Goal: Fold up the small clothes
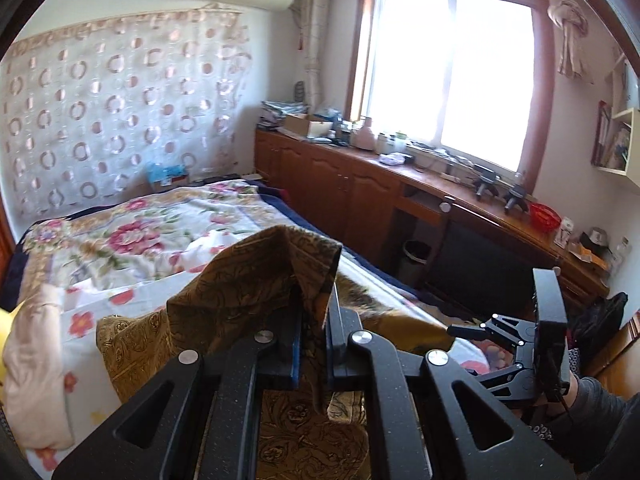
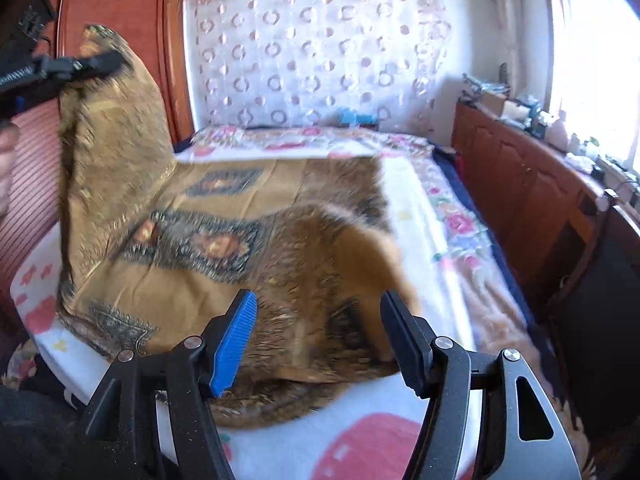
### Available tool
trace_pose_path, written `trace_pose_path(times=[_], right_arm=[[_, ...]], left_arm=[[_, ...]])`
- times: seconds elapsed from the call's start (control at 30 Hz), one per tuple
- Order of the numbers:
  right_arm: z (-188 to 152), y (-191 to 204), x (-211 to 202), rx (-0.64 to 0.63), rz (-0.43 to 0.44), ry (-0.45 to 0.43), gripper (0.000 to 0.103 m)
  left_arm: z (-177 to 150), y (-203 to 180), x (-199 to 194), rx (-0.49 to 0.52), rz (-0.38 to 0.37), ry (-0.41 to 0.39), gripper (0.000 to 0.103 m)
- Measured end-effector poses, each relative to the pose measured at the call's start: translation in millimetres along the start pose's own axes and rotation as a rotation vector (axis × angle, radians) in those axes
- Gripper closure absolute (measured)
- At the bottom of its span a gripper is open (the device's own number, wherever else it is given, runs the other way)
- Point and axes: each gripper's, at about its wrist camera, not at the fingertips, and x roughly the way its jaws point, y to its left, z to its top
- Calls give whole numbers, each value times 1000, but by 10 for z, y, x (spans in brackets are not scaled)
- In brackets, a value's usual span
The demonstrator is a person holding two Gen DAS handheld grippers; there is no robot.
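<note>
A brown garment with a dark ornate print (image 2: 224, 236) lies spread on the bed. My left gripper (image 1: 314, 300) is shut on one edge of the garment (image 1: 260, 280) and holds it lifted above the bed; in the right wrist view that gripper (image 2: 100, 62) shows at the upper left with the cloth hanging from it. My right gripper (image 2: 318, 312) is open and empty, just above the near edge of the garment. It also shows in the left wrist view (image 1: 472, 330) at the right.
The bed has a floral cover (image 1: 160, 224) and a white blanket with red prints (image 2: 360, 440). A wooden cabinet run (image 1: 360, 188) with clutter stands along the window wall. A bin (image 1: 416, 262) stands on the floor beside the bed. A wooden headboard (image 2: 120, 20) is at the left.
</note>
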Motion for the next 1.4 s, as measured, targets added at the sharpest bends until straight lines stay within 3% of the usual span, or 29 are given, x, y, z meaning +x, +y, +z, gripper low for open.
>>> trace_pose_path(times=[0.13,0.2,0.3,0.4,0.5,0.67,0.87,1.03,1.2,1.4], right_arm=[[8,-82,-194,1,-45,-40,35],[-5,-101,-235,10,-55,-44,35],[-1,-122,-208,14,-64,-36,35],[41,-108,-156,17,-60,-32,35],[125,-94,-63,17,-32,-33,35],[300,-11,188,-29,34,-10,35],[537,104,706,-138,87,79,35],[702,229,941,-216,118,129,35],[787,281,1023,-286,51,147,35],[890,233,1231,-297,78,189,35]], left_arm=[[0,-192,215,-8,-70,56,90],[-70,-234,270,-1,-106,93,62],[-206,-219,252,15,-75,109,52],[-325,-136,205,-16,-50,120,34],[-465,8,99,-52,-14,117,24],[-740,191,-16,-82,62,119,22],[-1165,491,19,-144,144,169,22],[-1388,608,-19,-194,172,158,22],[-1532,627,-30,-204,193,143,22],[-1565,679,-67,-215,213,121,22]])
